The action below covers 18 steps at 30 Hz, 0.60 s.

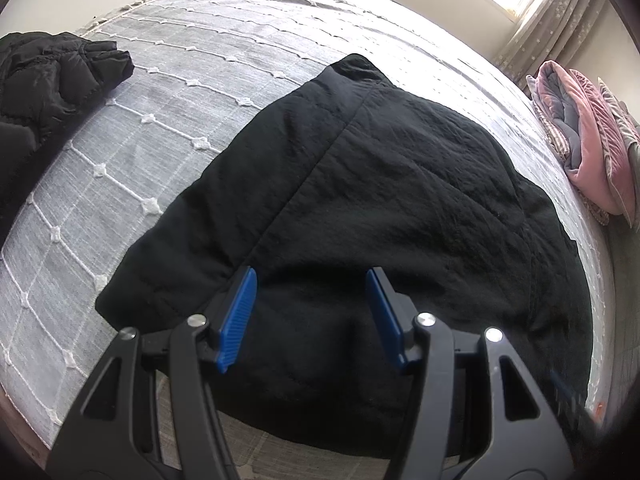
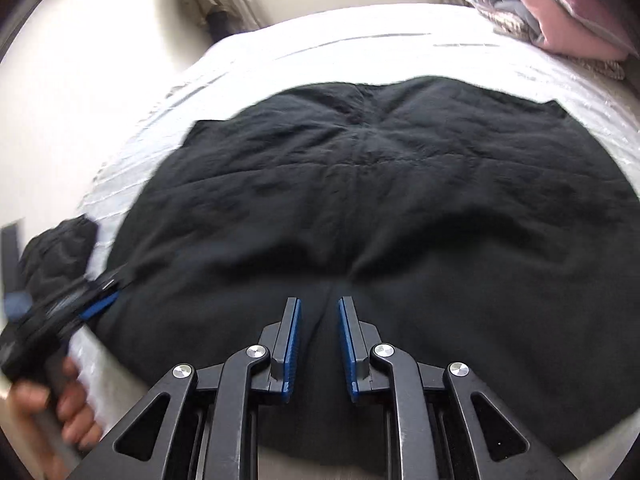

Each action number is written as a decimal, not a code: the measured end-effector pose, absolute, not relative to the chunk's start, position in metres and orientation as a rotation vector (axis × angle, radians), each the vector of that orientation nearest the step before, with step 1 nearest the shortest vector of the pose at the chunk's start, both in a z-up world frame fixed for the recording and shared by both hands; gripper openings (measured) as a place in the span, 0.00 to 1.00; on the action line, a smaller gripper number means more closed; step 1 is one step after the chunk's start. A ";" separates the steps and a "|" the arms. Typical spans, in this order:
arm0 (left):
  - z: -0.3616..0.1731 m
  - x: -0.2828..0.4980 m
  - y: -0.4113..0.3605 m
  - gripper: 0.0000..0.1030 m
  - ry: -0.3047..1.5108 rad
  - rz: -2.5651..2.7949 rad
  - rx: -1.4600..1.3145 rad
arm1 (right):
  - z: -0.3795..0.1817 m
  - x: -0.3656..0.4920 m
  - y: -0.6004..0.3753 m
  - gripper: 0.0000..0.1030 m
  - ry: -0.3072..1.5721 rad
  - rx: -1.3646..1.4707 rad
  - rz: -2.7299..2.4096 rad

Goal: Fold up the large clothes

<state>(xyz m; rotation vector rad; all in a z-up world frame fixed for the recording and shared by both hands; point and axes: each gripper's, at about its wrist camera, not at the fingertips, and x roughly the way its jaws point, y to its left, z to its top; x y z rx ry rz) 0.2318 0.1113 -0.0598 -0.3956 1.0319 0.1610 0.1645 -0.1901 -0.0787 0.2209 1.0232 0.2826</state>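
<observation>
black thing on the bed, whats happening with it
A person is folding a large black garment spread on a grey bedspread, with a claw in each hand. The left claw hangs open over its near edge, nothing between its pads. The right claw is over the near middle, jaws narrowly apart and gripping no cloth. A second dark garment lies off to the left, folded bedding to the right.

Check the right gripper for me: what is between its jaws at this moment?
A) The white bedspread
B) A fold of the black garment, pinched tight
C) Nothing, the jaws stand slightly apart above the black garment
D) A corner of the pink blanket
C: the right gripper shows a narrow gap between its blue pads, with the black garment lying flat beneath and nothing caught between them.
</observation>
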 end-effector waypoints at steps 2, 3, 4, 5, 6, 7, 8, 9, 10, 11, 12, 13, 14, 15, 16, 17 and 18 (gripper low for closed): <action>-0.060 0.232 0.110 0.58 1.031 0.160 -0.389 | -0.075 0.142 -0.188 0.18 1.023 0.215 0.302; -0.060 0.232 0.109 0.58 1.031 0.158 -0.385 | -0.079 0.136 -0.188 0.18 1.034 0.210 0.305; -0.060 0.232 0.108 0.58 1.031 0.154 -0.384 | -0.087 0.132 -0.186 0.18 1.055 0.208 0.301; -0.060 0.231 0.107 0.58 1.028 0.153 -0.380 | -0.103 0.132 -0.184 0.18 1.078 0.202 0.297; -0.060 0.231 0.106 0.59 1.028 0.155 -0.371 | -0.116 0.131 -0.182 0.18 1.071 0.192 0.300; -0.060 0.231 0.106 0.58 1.029 0.156 -0.366 | -0.122 0.133 -0.182 0.18 1.044 0.193 0.310; -0.060 0.231 0.106 0.58 1.027 0.156 -0.367 | -0.120 0.133 -0.186 0.17 1.055 0.223 0.325; -0.059 0.230 0.106 0.59 1.024 0.153 -0.371 | -0.117 0.134 -0.190 0.16 1.069 0.256 0.332; -0.058 0.230 0.107 0.59 1.019 0.147 -0.381 | -0.117 0.135 -0.192 0.16 1.074 0.267 0.340; -0.057 0.229 0.108 0.59 1.016 0.141 -0.392 | -0.117 0.133 -0.193 0.16 1.063 0.262 0.354; -0.056 0.227 0.111 0.59 1.014 0.126 -0.413 | -0.116 0.130 -0.195 0.16 1.041 0.263 0.363; -0.054 0.225 0.115 0.59 1.010 0.104 -0.442 | -0.113 0.124 -0.197 0.16 1.012 0.274 0.369; -0.051 0.221 0.119 0.59 1.000 0.076 -0.476 | -0.110 0.121 -0.199 0.19 0.996 0.281 0.371; -0.048 0.217 0.123 0.59 0.991 0.058 -0.501 | -0.105 0.116 -0.200 0.19 0.974 0.286 0.377; -0.045 0.212 0.128 0.59 0.978 0.038 -0.531 | -0.100 0.113 -0.203 0.19 0.952 0.283 0.378; -0.042 0.206 0.134 0.59 0.965 0.025 -0.556 | -0.093 0.110 -0.206 0.19 0.918 0.280 0.371; -0.040 0.202 0.138 0.62 0.959 0.017 -0.568 | -0.086 0.109 -0.211 0.20 0.886 0.290 0.357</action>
